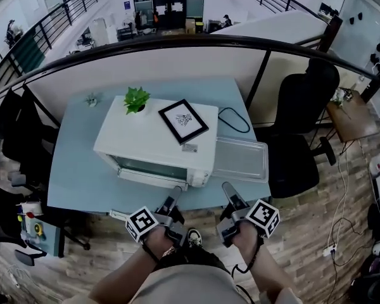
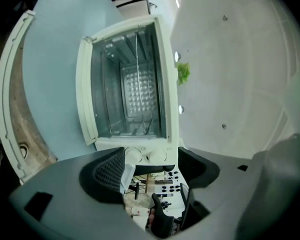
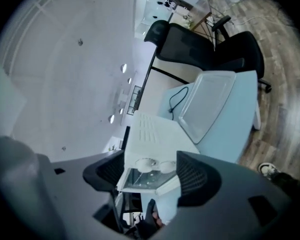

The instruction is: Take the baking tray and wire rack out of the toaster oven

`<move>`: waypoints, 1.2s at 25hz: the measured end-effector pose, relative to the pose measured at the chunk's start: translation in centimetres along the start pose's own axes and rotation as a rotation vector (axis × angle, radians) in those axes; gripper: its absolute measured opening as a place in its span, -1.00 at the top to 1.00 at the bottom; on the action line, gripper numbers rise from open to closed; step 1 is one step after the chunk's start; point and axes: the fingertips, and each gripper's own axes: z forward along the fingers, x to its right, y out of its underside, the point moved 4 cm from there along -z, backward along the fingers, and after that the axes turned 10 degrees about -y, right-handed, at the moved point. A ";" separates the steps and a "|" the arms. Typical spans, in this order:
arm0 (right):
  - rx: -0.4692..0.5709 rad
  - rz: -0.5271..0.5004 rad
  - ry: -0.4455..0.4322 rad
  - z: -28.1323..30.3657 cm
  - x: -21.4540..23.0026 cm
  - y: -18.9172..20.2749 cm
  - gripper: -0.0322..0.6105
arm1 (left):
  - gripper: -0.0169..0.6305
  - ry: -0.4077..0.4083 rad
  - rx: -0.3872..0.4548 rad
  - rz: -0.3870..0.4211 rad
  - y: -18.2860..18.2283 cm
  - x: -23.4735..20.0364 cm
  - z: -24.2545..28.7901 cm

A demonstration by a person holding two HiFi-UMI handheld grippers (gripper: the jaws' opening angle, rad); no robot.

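The white toaster oven (image 1: 155, 141) stands on the blue table (image 1: 76, 170) with its glass door (image 1: 145, 168) shut. The baking tray (image 1: 240, 159) is out of it. It lies flat on the table, just beside the oven's right side, pale and shiny with a raised rim.

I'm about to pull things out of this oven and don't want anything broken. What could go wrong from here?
1. The plant and frame sit loose on the oven; tugging at it could shake them off.
2. The tray lies near the table's right edge; the right tool, passing by, could nudge it off.
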 end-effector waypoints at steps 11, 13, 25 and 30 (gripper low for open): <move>-0.061 0.110 -0.182 4.0 -5.1 10.1 -0.05 | -0.08 0.014 0.263 -0.034 -10.9 -0.8 -10.0; -0.070 0.113 -0.162 4.6 -4.8 11.2 -0.04 | -0.08 0.020 0.291 -0.046 -11.7 -0.9 -10.6; 0.057 0.146 -0.158 9.1 -2.9 13.2 0.01 | -0.06 0.043 0.327 -0.063 -15.5 -1.2 -8.9; 0.110 0.137 -0.193 11.4 -2.1 13.6 0.02 | -0.05 0.031 0.330 -0.085 -17.4 -2.2 -6.4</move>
